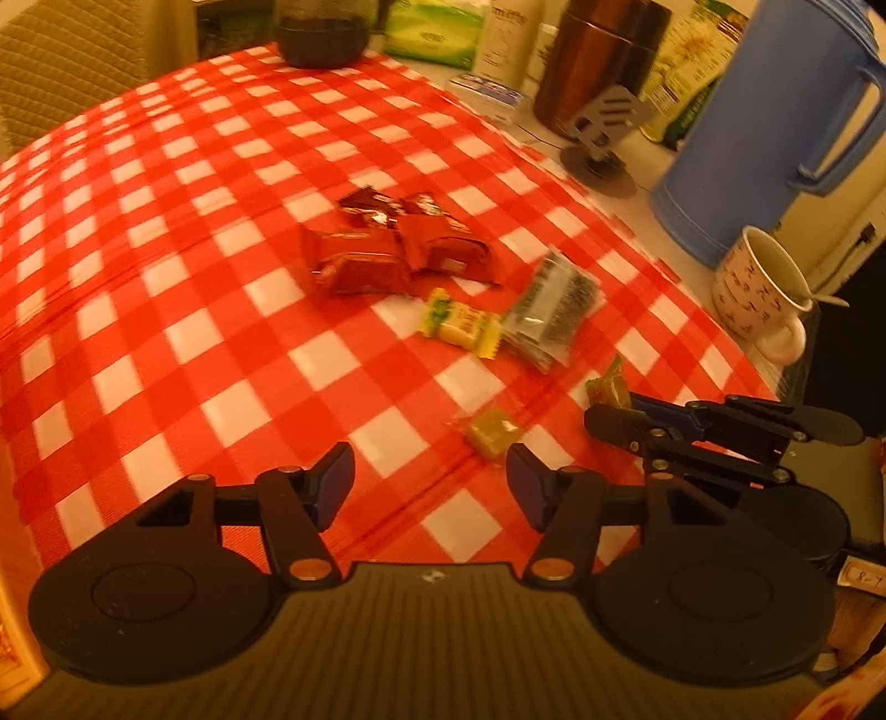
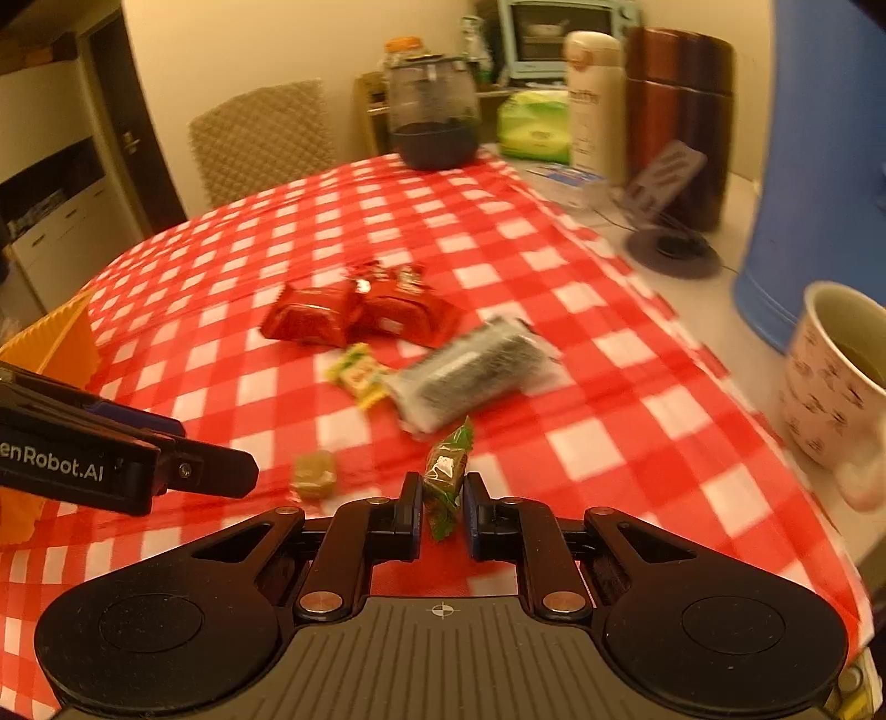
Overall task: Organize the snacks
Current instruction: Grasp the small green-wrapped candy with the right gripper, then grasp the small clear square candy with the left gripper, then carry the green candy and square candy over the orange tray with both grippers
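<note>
Snacks, loose lot, spread on the red-and-white checked surface (image 1: pixel 166 232); sorting judged barely begun

- Red packets (image 1: pixel 382 243): several, heaped together near mid-cloth, touching one another; count uncertain through blur
- Yellow wrapped sweet (image 1: pixel 462 327): lying flat just below the red heap, its end touching the next item
- Clear packet with dark contents (image 1: pixel 548 310): beside the yellow sweet, to its right
- Small olive-yellow cube sweet (image 1: pixel 494 431): alone on the cloth, just ahead of the left gripper (image 1: pixel 431 487), whose jaws stand apart with nothing between them
- Green wrapped sweet (image 2: pixel 446 479): upright between the jaws of the right gripper (image 2: pixel 442 512), which are clamped on it; whether it has left the cloth cannot be told
- Orange ribbed container (image 2: pixel 61 343): at the left cloth edge in the right wrist view; judged the likely bin, contents not visible

Status: one piece in hand, none seen put away; the four groups above remain on the cloth

Not part of lot: blue jug (image 1: pixel 764 127), mug with spoon (image 1: pixel 758 288), brown flask (image 1: pixel 598 61), dark-based glass pot (image 1: pixel 324 33)
</note>
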{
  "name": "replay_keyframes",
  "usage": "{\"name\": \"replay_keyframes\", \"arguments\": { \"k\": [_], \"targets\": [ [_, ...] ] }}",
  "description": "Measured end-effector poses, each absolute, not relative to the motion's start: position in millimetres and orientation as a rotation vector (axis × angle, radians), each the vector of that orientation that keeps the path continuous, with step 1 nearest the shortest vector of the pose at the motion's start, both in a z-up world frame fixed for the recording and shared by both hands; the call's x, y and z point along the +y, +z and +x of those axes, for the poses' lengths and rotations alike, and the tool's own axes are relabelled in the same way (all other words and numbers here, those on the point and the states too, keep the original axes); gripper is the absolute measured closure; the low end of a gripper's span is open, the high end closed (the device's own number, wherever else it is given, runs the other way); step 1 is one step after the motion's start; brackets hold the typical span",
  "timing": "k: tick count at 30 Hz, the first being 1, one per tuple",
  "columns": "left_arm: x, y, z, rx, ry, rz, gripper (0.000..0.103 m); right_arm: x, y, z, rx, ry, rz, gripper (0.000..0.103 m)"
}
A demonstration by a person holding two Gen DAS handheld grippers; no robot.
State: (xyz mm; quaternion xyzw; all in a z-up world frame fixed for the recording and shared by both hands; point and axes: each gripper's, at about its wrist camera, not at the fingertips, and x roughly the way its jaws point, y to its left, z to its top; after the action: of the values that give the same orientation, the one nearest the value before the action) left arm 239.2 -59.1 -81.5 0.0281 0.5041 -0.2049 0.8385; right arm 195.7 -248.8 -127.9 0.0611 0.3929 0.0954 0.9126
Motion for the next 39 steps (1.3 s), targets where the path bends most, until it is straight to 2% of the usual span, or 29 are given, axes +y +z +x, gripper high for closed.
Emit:
{"name": "replay_keyframes", "arguments": {
  "k": [7,12,14,18,23,24,25,27,38,39],
  "targets": [
    [-90.1,-96.0,252.2,1.129,-0.512,0.098,0.054,-274.0,-128.1,188.2,0.815,0.158,0.162,0.087],
    [-100.5,-101.6,256.6,1.124,-0.492,0.080,0.056,-284.9,-128.3,182.8,0.800,0.127,0.162,0.083],
    [-101.8,-102.1,258.6,1.116,-0.476,0.073,0.060,-287.0,-128.8,181.1,0.795,0.123,0.160,0.082],
    [-102.2,-101.9,258.0,1.092,-0.447,0.121,0.077,-286.9,-129.6,179.9,0.783,0.116,0.154,0.082],
    [-98.8,-102.8,257.1,1.075,-0.451,0.136,0.081,-284.2,-130.2,182.1,0.778,0.108,0.150,0.080],
    [-99.2,-102.7,256.3,1.072,-0.448,0.151,0.084,-283.7,-130.3,182.3,0.778,0.107,0.145,0.075],
    [-99.0,-102.2,254.9,1.066,-0.447,0.160,0.084,-283.7,-130.2,182.6,0.777,0.106,0.142,0.060],
    [-96.4,-102.3,254.2,1.063,-0.447,0.156,0.084,-284.7,-130.2,182.4,0.770,0.103,0.146,0.048],
    [-86.6,-98.1,251.4,1.046,-0.428,0.157,0.084,-285.7,-131.6,188.8,0.774,0.058,0.142,0.049],
    [-85.9,-97.6,251.1,1.045,-0.428,0.152,0.084,-286.4,-131.5,188.8,0.776,0.046,0.141,0.062]
  ]
}}
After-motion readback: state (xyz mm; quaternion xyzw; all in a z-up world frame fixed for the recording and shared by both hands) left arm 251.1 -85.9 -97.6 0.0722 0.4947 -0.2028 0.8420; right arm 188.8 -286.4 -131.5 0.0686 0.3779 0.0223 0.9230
